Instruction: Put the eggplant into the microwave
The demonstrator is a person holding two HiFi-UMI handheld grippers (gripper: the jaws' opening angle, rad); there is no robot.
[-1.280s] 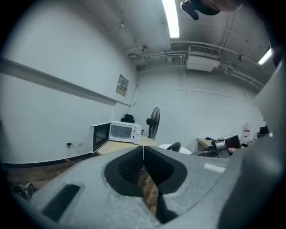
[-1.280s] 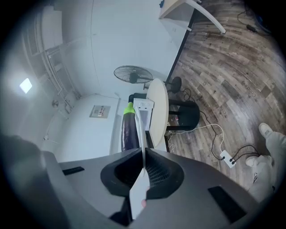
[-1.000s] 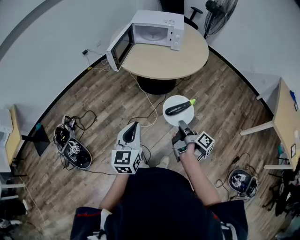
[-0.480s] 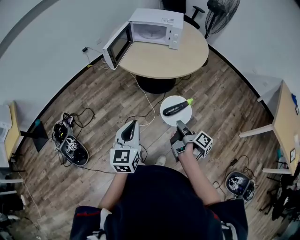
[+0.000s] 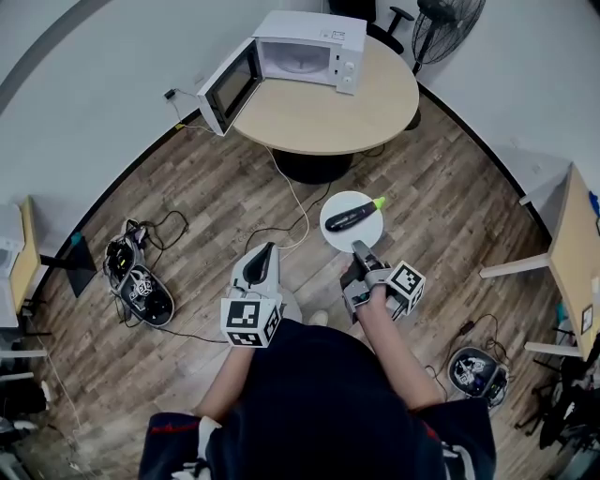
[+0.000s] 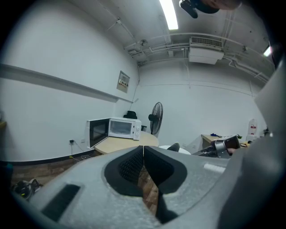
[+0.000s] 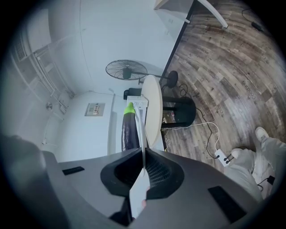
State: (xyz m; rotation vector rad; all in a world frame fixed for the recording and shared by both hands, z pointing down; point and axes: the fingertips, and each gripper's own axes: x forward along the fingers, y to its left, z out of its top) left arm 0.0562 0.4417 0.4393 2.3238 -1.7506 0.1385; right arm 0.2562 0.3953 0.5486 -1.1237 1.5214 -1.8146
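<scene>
A dark purple eggplant (image 5: 352, 217) with a green stem lies on a white plate (image 5: 336, 231). My right gripper (image 5: 357, 248) is shut on the plate's near rim and carries it level above the wood floor. In the right gripper view the plate (image 7: 141, 130) shows edge-on between the jaws, with the eggplant (image 7: 129, 130) on it. My left gripper (image 5: 267, 251) is shut and holds nothing; its jaws (image 6: 143, 148) meet. The white microwave (image 5: 302, 49) stands on the round table (image 5: 328, 111) ahead, its door (image 5: 228, 86) swung open to the left.
A cable runs from the table's black base (image 5: 312, 169) across the floor to a power strip (image 7: 222, 156). Tangled cables and a device (image 5: 139, 286) lie at the left. A standing fan (image 5: 448, 23) is behind the table, and a desk (image 5: 572, 253) is at the right.
Both grippers, and the plate with the eggplant, have edged a little toward the round table. Neither grip has changed.
</scene>
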